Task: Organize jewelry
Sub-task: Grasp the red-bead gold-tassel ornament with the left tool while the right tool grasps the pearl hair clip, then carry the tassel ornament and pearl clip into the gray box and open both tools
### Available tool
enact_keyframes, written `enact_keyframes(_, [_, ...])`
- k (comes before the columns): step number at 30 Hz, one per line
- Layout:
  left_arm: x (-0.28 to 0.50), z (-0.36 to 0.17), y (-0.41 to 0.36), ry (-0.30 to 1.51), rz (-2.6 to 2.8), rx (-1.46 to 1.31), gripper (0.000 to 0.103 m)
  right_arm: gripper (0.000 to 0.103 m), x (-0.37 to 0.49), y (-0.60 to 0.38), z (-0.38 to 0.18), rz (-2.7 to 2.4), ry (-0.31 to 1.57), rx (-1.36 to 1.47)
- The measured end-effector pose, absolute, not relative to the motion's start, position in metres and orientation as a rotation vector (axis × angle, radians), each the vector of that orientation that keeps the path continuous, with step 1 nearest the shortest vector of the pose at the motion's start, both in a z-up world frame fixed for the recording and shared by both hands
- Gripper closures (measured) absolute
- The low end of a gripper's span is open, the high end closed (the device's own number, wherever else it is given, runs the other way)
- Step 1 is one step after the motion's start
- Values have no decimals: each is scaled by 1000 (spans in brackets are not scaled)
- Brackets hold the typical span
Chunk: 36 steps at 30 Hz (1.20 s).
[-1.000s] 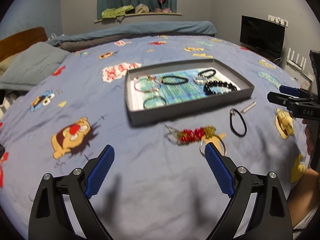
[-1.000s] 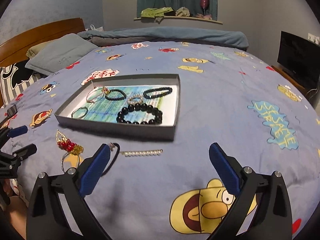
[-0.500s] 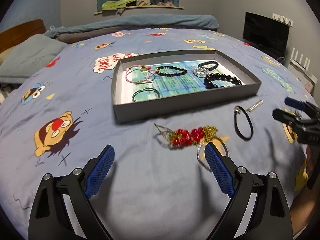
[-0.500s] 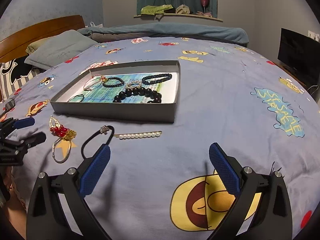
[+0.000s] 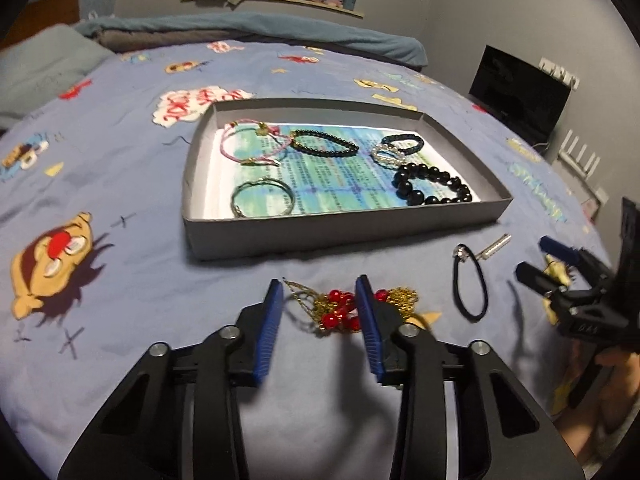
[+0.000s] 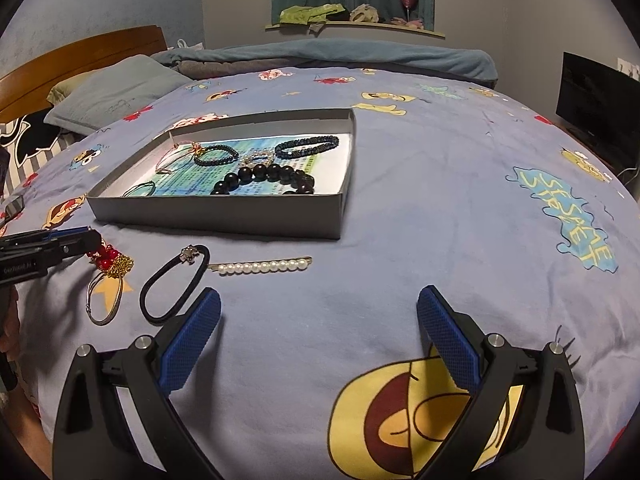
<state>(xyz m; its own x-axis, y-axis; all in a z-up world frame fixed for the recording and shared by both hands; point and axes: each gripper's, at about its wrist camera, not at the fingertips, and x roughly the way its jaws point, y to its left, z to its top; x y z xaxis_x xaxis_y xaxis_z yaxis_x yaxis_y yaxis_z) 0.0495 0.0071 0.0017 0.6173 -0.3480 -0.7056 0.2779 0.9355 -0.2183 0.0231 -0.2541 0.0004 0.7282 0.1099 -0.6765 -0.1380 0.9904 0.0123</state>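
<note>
A grey tray (image 5: 340, 228) on the blue bedspread holds several bracelets, among them a large black bead bracelet (image 5: 432, 188) and a pink cord one (image 5: 252, 144). In front of it lie a red-and-gold beaded piece (image 5: 340, 312), a black hair tie (image 5: 470, 280) and a pearl hair clip (image 6: 264, 267). My left gripper (image 5: 318, 296) is low over the beaded piece. Its jaws are closing, the red beads lie between them, and the pads do not visibly press on them. My right gripper (image 6: 318, 312) hangs open and empty over bare bedspread, with the hair tie (image 6: 176, 284) beside its left finger.
A silver hoop (image 6: 104, 300) lies by the beaded piece (image 6: 110, 260). A grey pillow (image 6: 116, 96) and wooden headboard (image 6: 80, 56) are at the far left. A rolled blanket (image 6: 328, 56) runs along the far edge. A dark screen (image 6: 600, 104) stands right of the bed.
The left gripper came forward and down over the red-and-gold piece, and its jaws narrowed sharply around it. The right gripper sank a little towards the bedspread, still wide open.
</note>
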Motion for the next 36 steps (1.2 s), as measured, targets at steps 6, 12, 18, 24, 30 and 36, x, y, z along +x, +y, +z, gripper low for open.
enact_keyframes(6, [51,1,9,832,-366,-96,84,6,26,-249,-2,150,749,-58])
enact_keyframes(12, [39,3,3,785,-367,-31,91,15,34,-247,-3,143,763,-45])
enact_keyframes(18, [33,1,-1,764,-361,0,91,15,40,-237,-5,153,768,-35])
enact_keyframes(24, [34,0,4,770,-365,-23,91,15,46,-223,-8,163,771,-75])
enact_keyframes(30, [34,-1,3,771,-365,-19,91,31,52,-217,-11,167,775,-94])
enact_keyframes(36, [34,-1,2,768,-365,-17,91,35,49,-220,-8,181,755,-78])
